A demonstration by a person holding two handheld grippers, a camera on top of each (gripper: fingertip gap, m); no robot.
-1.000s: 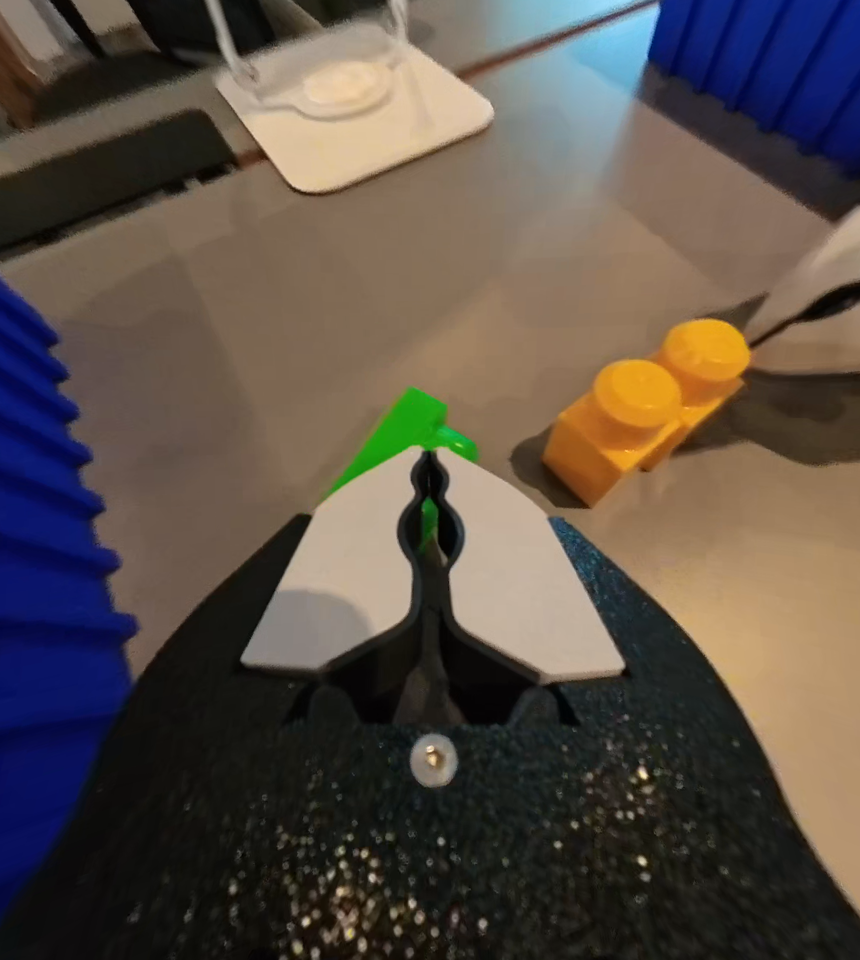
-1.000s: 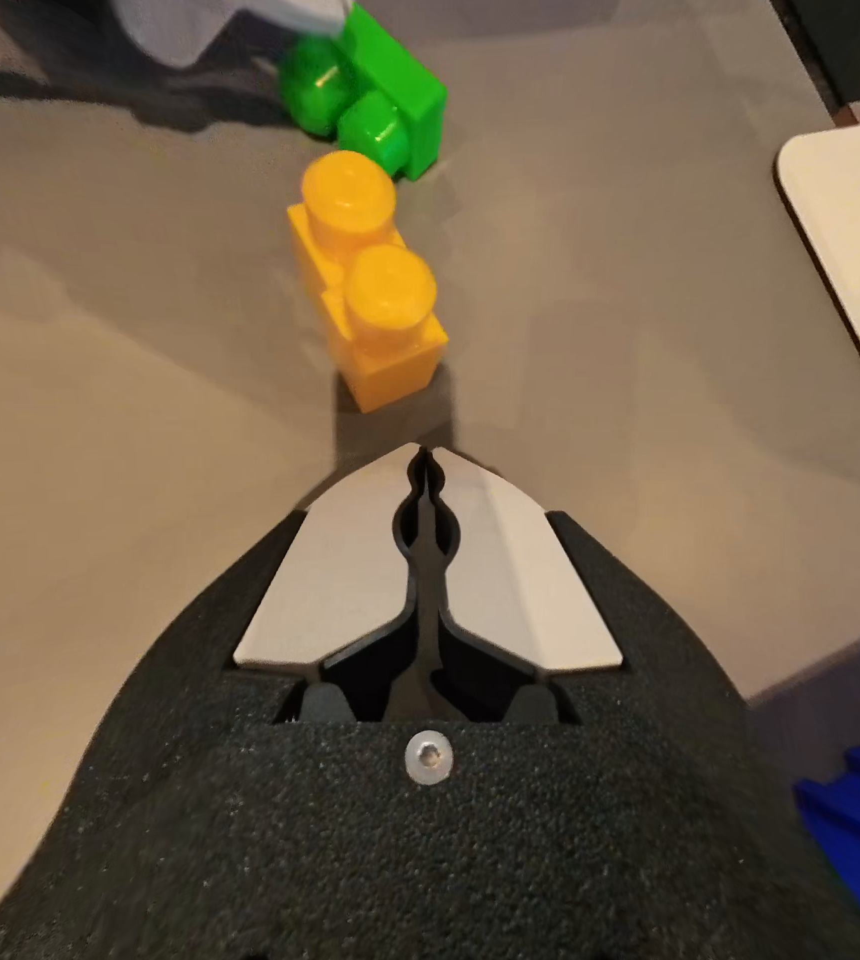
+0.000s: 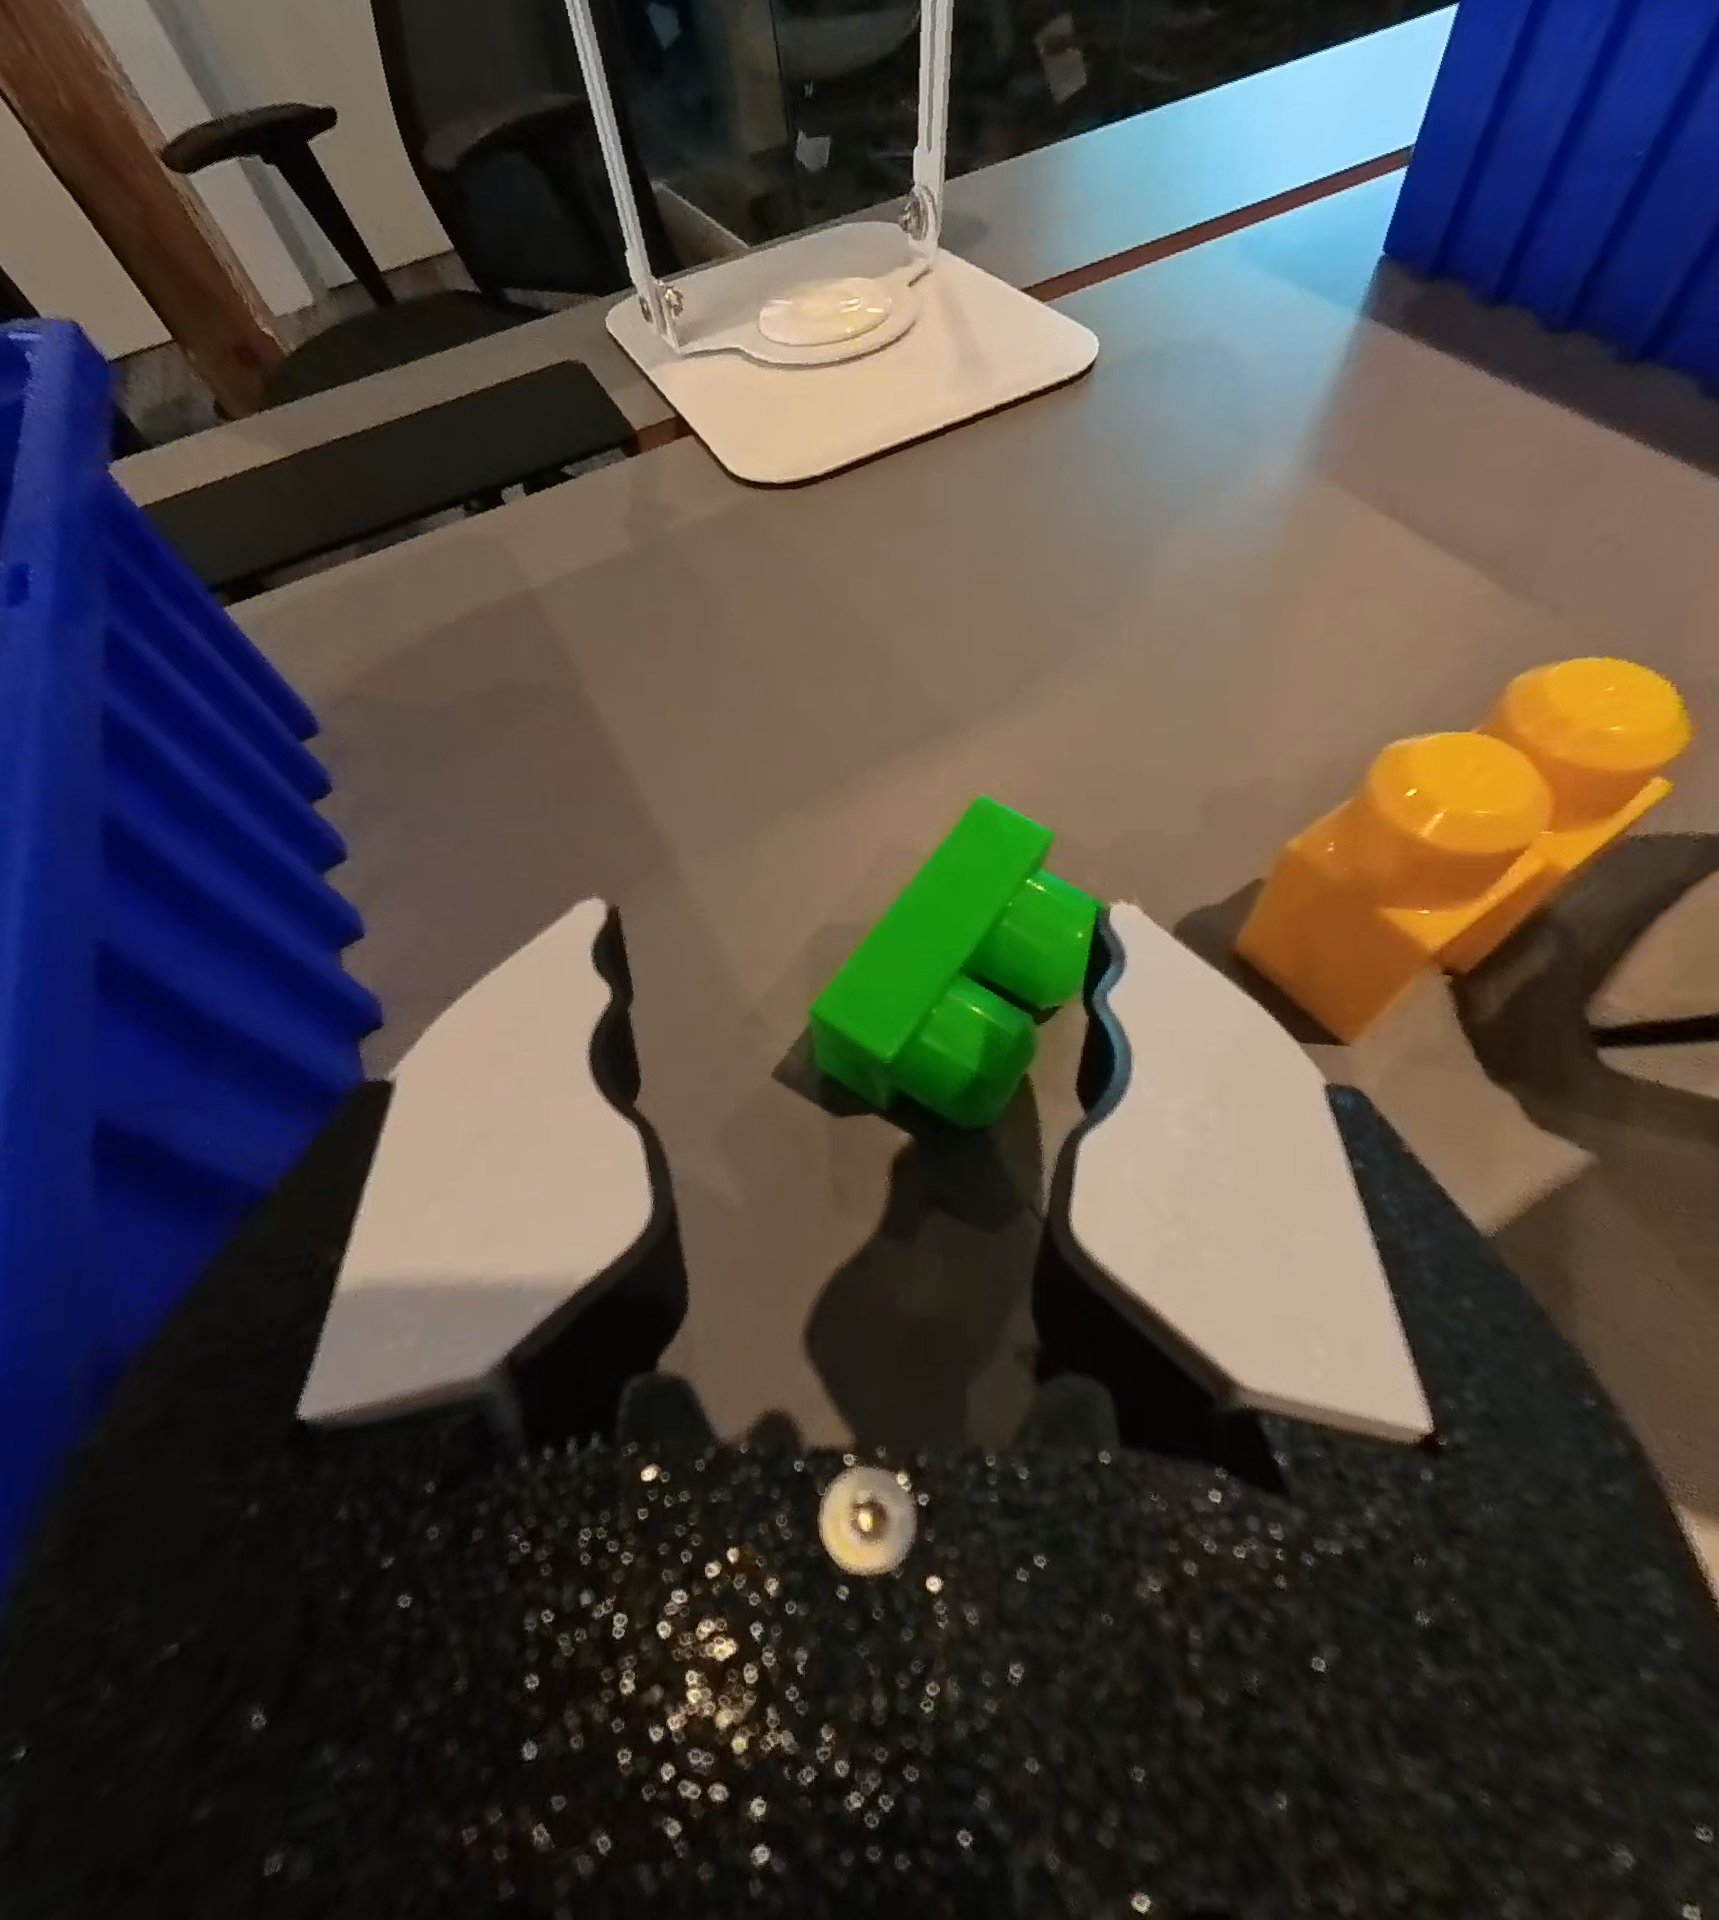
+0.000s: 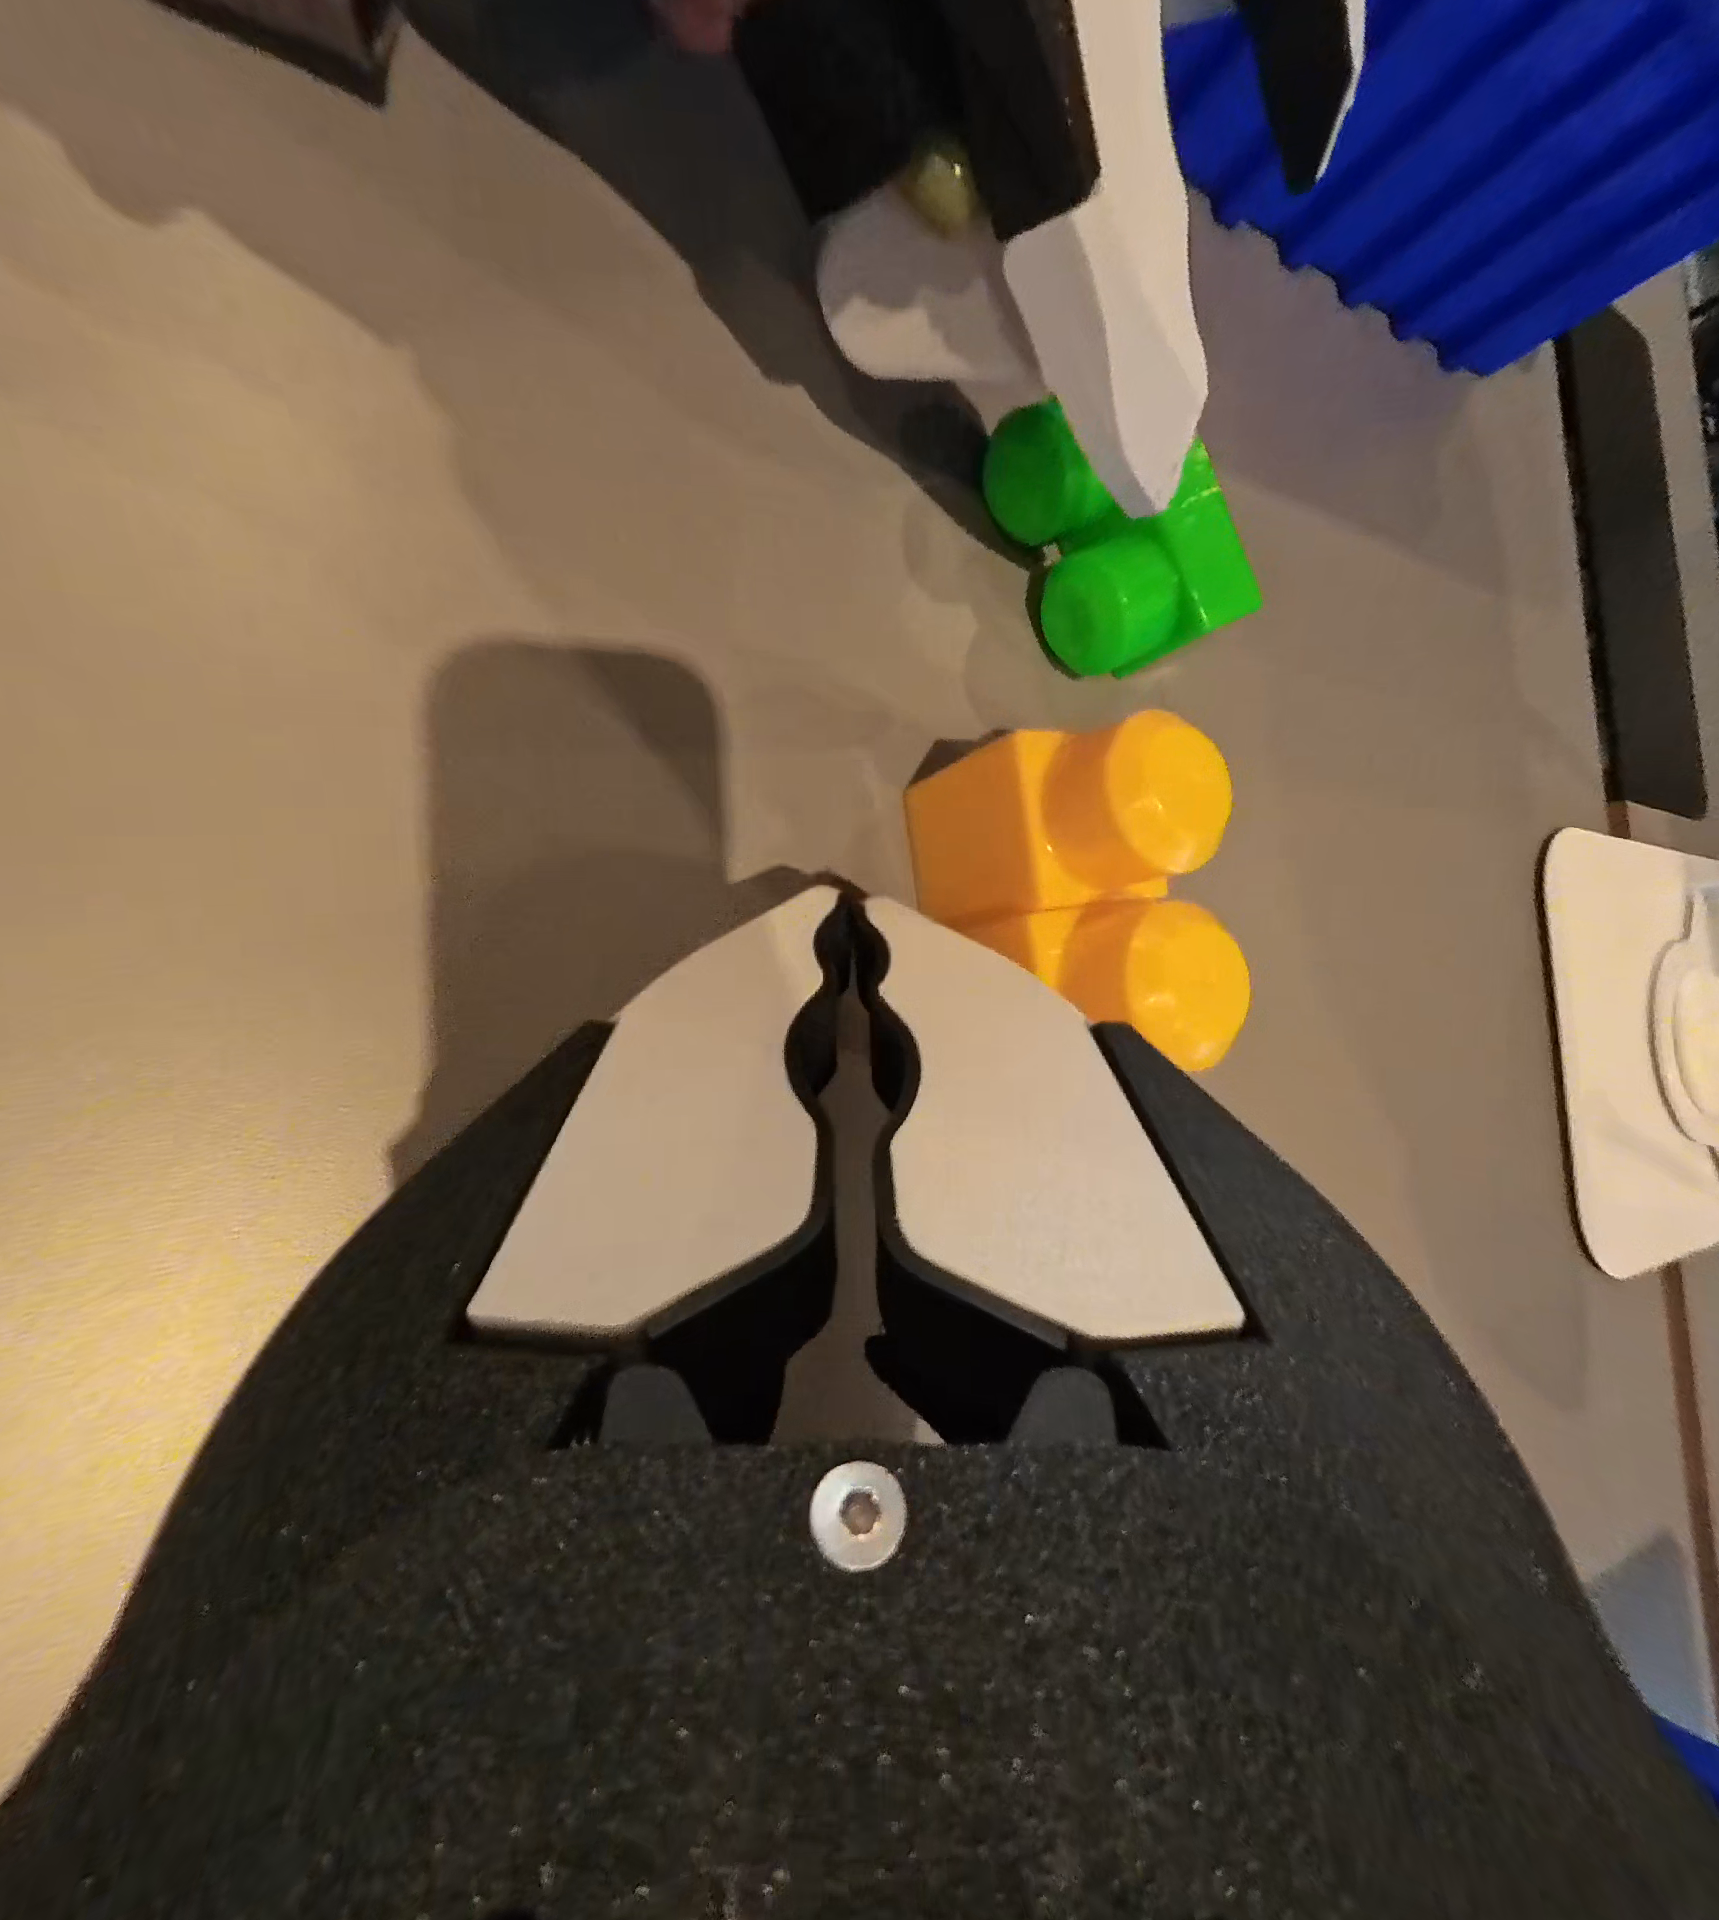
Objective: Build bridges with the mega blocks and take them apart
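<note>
Grey table [image 3: 834, 644] (blue bins [image 3: 55, 831] alongside)

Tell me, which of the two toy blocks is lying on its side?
The green block: its two round studs point sideways along the table, between the open left gripper. The yellow block stands with studs up.

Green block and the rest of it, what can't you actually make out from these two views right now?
- Green block: left wrist view hides its underside; in the right wrist view the left gripper's finger covers part of it.
- Yellow block: right wrist view, near end hidden behind the right gripper.
- Blue bin: left wrist view, cut off by the left edge; contents not visible.
- White stand: top cut off.
</note>
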